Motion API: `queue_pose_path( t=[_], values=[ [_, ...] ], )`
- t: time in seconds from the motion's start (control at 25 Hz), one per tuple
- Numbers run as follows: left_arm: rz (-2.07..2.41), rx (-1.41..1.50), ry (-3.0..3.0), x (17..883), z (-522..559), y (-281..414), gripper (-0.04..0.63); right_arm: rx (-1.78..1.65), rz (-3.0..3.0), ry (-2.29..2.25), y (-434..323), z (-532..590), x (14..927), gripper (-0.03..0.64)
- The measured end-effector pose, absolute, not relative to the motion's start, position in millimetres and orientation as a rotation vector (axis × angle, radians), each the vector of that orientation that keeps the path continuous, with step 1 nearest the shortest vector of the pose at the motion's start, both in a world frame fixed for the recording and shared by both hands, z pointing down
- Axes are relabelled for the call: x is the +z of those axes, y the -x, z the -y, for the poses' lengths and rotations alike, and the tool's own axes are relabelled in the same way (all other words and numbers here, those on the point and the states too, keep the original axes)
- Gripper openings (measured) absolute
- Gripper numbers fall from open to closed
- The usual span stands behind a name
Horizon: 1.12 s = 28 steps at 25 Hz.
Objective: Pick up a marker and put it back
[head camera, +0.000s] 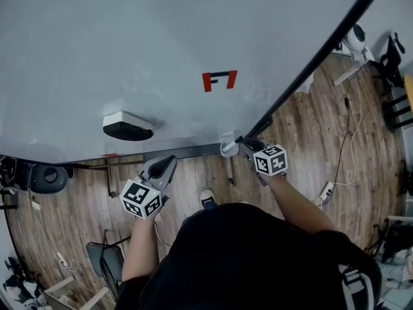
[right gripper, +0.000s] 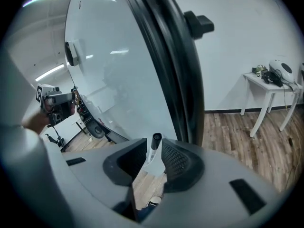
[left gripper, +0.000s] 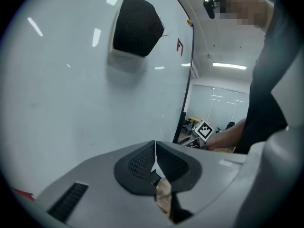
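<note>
One huge glossy white whiteboard with a black frame (head camera: 129,44) fills most of my view, wood floor below it. Stuck on it is a chunky eraser with a white back and black felt (head camera: 128,126), plus some little red scribbles (head camera: 219,81). My left claw (left gripper: 155,163) hangs in front of the board, pinched together on nothing. My right claw (right gripper: 152,156) sits at the board's lower right corner with its jaws spread wide. The white marker with a black cap (right gripper: 154,150) stands between them, not squeezed, in a small white holder (head camera: 227,150).
</note>
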<state>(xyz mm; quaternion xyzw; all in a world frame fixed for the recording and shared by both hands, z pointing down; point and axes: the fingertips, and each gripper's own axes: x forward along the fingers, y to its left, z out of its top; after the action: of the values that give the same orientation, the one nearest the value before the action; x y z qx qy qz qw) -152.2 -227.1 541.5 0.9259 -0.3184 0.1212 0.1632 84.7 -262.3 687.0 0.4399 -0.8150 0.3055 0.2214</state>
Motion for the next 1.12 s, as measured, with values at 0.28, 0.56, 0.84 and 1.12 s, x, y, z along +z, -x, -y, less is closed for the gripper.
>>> queue_pose_path(
  t=[0.28,0.56,0.84,1.12],
  values=[
    [0.903,0.352,-2.624,549,225,155,0.018,0.918,2.244,-1.217,-79,266,702,0.103],
    [0.897,0.355,-2.612,555,224,158,0.018,0.954,2.243,-1.248,-76,275,709,0.106],
    [0.89,0.355,-2.603,560,222,159,0.018,0.965,2.239,-1.265,-75,279,711,0.101],
    [0.886,0.351,-2.596,562,219,161,0.018,0.957,2.237,-1.272,-73,280,710,0.08]
  ],
)
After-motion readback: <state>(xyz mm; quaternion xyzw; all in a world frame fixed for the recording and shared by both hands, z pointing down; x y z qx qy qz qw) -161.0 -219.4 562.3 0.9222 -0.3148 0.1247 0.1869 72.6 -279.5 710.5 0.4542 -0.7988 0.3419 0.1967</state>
